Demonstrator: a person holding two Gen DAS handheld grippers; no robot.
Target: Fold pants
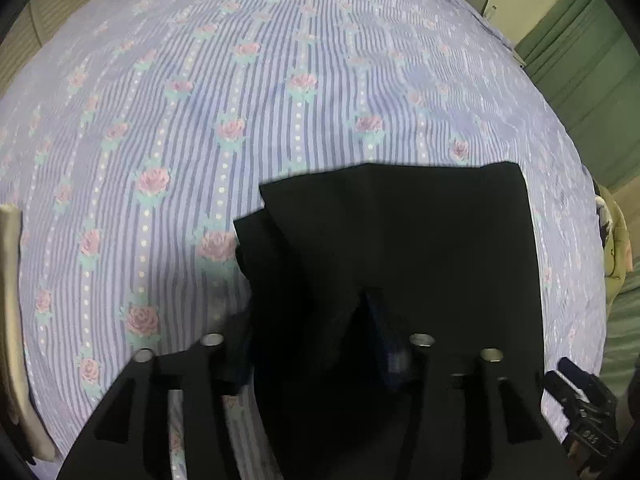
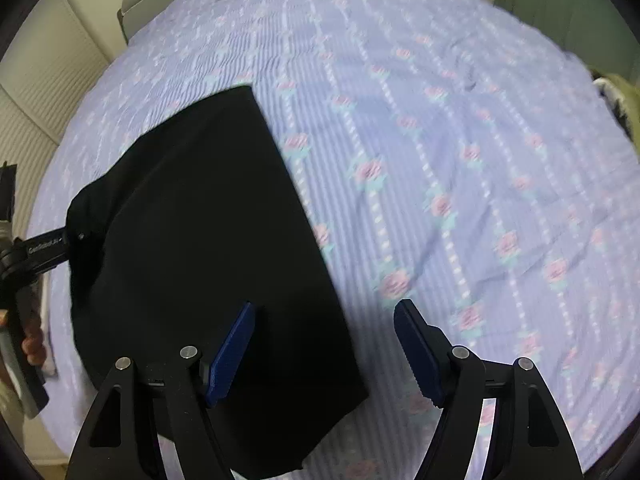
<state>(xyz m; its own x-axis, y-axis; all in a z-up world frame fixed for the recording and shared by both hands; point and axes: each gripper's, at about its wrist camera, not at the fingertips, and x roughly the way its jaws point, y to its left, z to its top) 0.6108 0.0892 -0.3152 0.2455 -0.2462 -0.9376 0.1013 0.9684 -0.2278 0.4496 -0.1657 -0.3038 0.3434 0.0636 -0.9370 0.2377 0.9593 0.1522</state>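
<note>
The black pants [image 2: 200,248] lie folded on the floral bedsheet [image 2: 460,160]. In the right wrist view my right gripper [image 2: 324,312] is open and empty above the pants' right edge, blue pads [image 2: 234,352] spread wide. My left gripper [image 2: 68,240] shows at the left of that view, reaching into the pants' left edge. In the left wrist view the pants [image 1: 400,240] drape over my left gripper [image 1: 368,304]; its fingertips are hidden under bunched black cloth, which it seems to hold.
The striped lilac sheet with pink roses [image 1: 200,120] covers the whole bed. Green curtains [image 1: 580,80] hang at the far right. My right gripper's body [image 1: 580,408] shows at the lower right of the left wrist view. A pale wall [image 2: 48,80] lies beyond the bed's left side.
</note>
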